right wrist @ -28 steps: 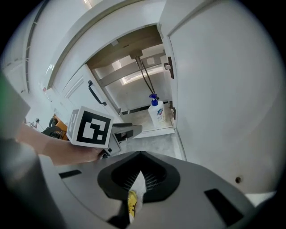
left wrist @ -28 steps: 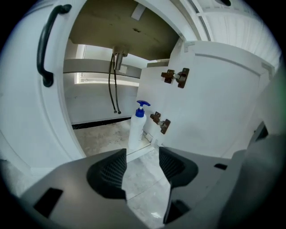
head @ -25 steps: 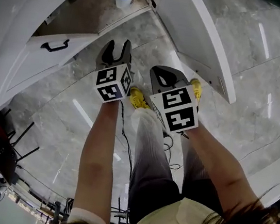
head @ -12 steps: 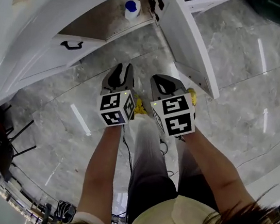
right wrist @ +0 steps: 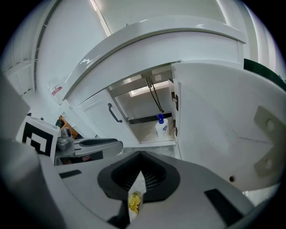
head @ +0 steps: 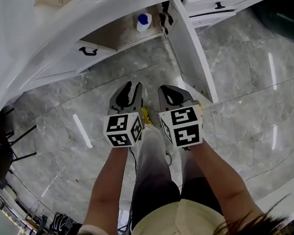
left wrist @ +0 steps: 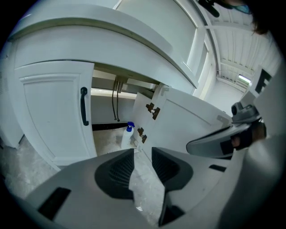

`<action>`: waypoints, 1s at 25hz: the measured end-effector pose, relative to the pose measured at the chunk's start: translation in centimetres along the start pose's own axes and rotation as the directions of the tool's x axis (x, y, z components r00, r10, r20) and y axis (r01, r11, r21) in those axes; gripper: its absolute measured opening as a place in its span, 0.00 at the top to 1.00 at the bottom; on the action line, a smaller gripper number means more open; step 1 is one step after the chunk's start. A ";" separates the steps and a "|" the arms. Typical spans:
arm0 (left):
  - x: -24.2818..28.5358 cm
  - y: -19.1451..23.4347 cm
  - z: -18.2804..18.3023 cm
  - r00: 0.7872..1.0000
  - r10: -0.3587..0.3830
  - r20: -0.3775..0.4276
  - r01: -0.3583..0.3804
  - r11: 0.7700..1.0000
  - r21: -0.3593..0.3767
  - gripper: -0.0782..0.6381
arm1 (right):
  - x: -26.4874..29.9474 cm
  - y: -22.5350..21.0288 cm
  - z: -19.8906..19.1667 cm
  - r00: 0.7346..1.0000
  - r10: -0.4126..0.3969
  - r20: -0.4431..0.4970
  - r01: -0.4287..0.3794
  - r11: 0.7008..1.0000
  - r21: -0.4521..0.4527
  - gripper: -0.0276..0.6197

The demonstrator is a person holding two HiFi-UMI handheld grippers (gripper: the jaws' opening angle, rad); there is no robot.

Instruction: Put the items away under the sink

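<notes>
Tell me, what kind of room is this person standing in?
Probably a kitchen or utility room: white cabinets with the under-sink cupboard open, hoses hanging down inside it, a blue-capped bottle standing in it, and a glossy marble-look floor.

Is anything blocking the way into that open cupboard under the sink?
Nothing visible does. The left door and right door stand wide open. Only one blue-capped bottle stands inside, close to the right door, and the cupboard floor beside it is bare.
</notes>
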State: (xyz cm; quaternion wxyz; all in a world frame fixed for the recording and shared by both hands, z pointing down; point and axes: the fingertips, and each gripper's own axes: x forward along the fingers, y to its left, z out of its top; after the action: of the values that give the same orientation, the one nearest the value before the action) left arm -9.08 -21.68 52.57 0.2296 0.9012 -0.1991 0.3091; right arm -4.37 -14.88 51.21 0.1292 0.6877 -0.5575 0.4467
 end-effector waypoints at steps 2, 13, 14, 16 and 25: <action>-1.0 -0.6 0.3 1.000 -0.009 -0.016 0.009 1.000 -0.004 0.68 | -0.8 0.4 0.5 1.000 0.001 0.004 -0.001 1.000 0.002 0.92; -7.2 -3.3 3.8 0.999 -0.046 0.003 0.046 0.996 -0.071 0.72 | -5.5 2.5 4.0 0.999 0.013 0.045 -0.012 1.000 -0.024 0.92; -7.6 -3.4 4.2 0.999 -0.051 0.004 0.051 0.996 -0.073 0.72 | -5.9 2.8 4.4 0.999 0.017 0.050 -0.016 0.999 -0.029 0.92; -8.4 -3.9 5.0 0.998 -0.062 0.005 0.062 0.996 -0.070 0.72 | -6.8 3.2 4.9 0.998 0.024 0.056 -0.022 0.999 -0.039 0.92; -12.0 -5.9 8.2 0.995 -0.098 0.000 0.098 0.993 -0.066 0.75 | -10.5 5.3 7.1 0.996 0.047 0.080 -0.039 0.994 -0.099 0.92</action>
State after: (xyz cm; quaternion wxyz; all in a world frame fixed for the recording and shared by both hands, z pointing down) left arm -11.09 -18.70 37.28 0.2743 0.9014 -0.1642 0.2920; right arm -5.51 -14.64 37.48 0.1299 0.6862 -0.5980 0.3933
